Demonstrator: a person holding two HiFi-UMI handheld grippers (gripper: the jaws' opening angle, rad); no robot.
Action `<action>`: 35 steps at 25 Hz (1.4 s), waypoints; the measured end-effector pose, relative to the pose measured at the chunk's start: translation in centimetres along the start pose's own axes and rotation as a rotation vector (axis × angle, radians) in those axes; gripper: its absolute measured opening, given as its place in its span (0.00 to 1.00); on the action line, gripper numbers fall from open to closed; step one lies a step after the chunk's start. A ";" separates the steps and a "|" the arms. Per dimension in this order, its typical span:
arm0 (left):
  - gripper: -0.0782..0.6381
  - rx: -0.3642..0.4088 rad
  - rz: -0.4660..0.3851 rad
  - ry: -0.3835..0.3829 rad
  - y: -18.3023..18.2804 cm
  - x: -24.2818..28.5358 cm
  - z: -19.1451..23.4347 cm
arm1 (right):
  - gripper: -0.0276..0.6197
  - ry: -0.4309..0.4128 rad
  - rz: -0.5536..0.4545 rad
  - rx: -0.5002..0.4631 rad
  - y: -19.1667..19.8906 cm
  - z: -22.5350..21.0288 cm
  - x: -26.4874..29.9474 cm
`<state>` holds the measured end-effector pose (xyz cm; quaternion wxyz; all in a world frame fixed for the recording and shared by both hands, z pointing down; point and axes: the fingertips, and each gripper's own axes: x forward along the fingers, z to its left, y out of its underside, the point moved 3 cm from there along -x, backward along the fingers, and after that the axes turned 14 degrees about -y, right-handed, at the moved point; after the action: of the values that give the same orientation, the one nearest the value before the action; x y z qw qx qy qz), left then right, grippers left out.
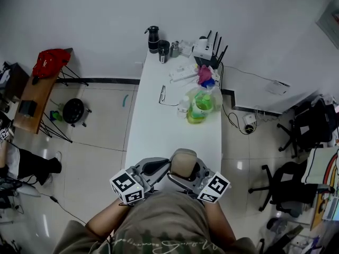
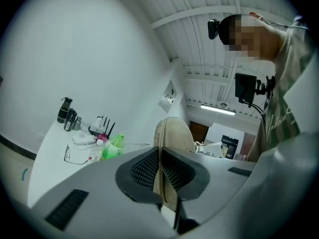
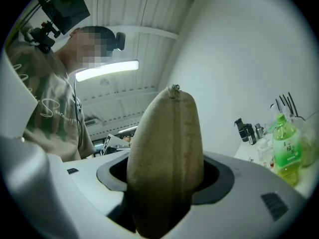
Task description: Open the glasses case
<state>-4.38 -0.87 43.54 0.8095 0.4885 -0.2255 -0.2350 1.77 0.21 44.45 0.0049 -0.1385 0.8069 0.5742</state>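
Note:
I hold a tan fabric glasses case (image 1: 183, 160) in the air over the near end of the white table (image 1: 153, 128), one gripper on each side. My left gripper (image 1: 159, 169) is shut on a thin edge of the case (image 2: 174, 131), with the seam pinched between its dark ribbed pads (image 2: 144, 171). My right gripper (image 1: 194, 173) is shut on the case's thick body (image 3: 167, 148), its jaws standing wide around it. The zip line runs up the middle of the case to a small metal pull (image 3: 173, 87) at the top. The case looks closed.
Further back on the table lie a pair of spectacles (image 1: 163, 95), a green bottle (image 1: 200, 106), a power strip (image 1: 183, 72), a router (image 1: 204, 49) and a black flask (image 1: 153, 38). Office chairs (image 1: 288, 184) stand at the right and a desk (image 1: 32, 97) at the left.

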 end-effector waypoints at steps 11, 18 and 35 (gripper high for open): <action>0.15 -0.103 -0.003 -0.025 0.7 0.2 -0.3 | 0.50 -0.039 -0.050 0.065 -0.1 0.0 -1.1; 0.16 -0.138 -0.023 0.091 -0.3 -0.4 -1.2 | 0.50 -0.154 -0.205 0.220 -0.7 0.7 -1.5; 0.16 0.063 0.169 -0.040 1.4 1.3 -1.1 | 0.49 -0.062 0.104 -0.022 0.0 1.2 -1.3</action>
<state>-2.48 -0.35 44.56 0.8061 0.4882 -0.2892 -0.1682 2.88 1.65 44.28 -0.0015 -0.0789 0.8062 0.5863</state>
